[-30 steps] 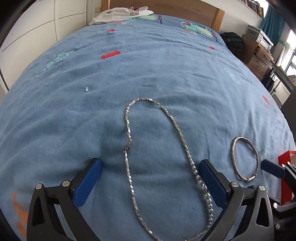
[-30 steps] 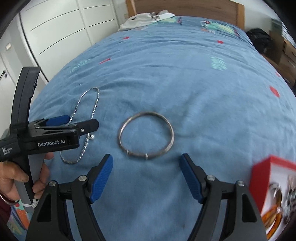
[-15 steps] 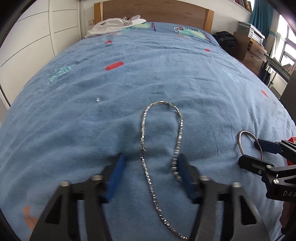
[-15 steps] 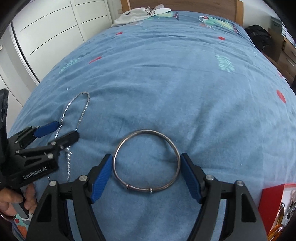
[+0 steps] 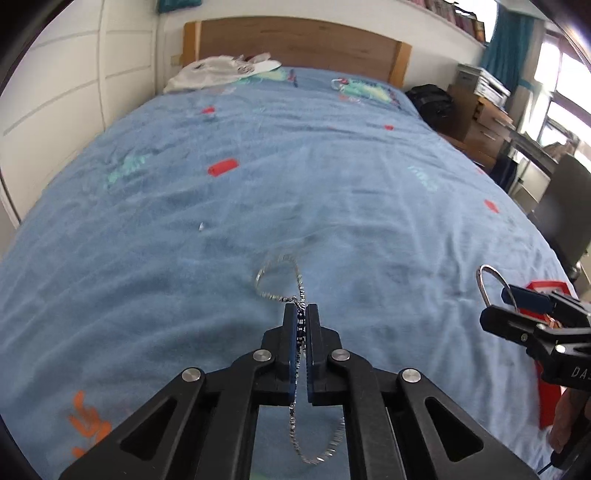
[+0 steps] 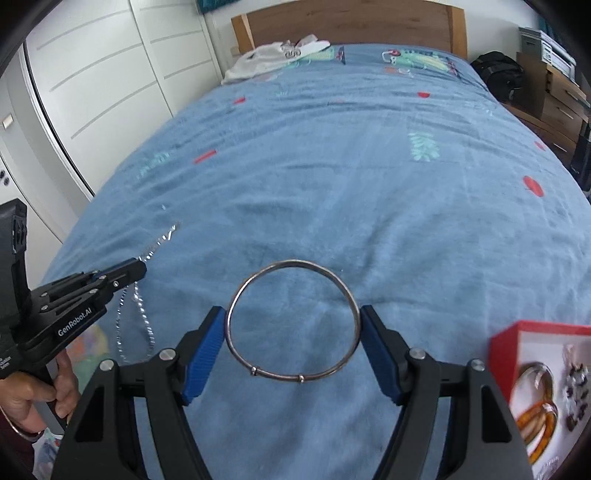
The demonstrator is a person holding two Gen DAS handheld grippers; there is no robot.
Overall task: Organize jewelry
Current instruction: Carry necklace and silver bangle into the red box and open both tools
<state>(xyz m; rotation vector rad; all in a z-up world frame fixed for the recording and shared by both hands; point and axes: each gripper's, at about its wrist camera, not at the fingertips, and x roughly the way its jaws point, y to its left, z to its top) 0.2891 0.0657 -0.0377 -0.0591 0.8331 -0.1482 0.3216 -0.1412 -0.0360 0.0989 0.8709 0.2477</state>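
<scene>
The left tongs (image 5: 301, 314) stood fully closed at the lower centre of the left wrist view, clamped on the silver chain necklace (image 5: 280, 275). One loop of the chain ran forward from the tips onto the blue bedspread (image 5: 332, 177); the rest hung below the closed pads as a loose loop at the bottom of the frame. In the right wrist view, the same tongs appeared at the left edge, with the chain trailing from the tips, carried by a hand (image 6: 26, 391) at the lower left corner.

The right tongs (image 6: 293, 328) occupied the lower centre of the right wrist view. Its jaws stood wide, and the silver bangle (image 6: 293, 321) spanned the gap between them, with each blue pad meeting the ring at its side. The bangle appeared gripped across its width, tilted up off the bedspread. In the left wrist view, it showed at the right edge, standing upright in those tongs.

A red jewelry box (image 6: 535, 380) sat open at the lower right of the right wrist view, containing an amber bangle and small dark pieces. White clothing (image 6: 273, 55) lay by the wooden headboard (image 6: 351, 22) at the top of the frame.
</scene>
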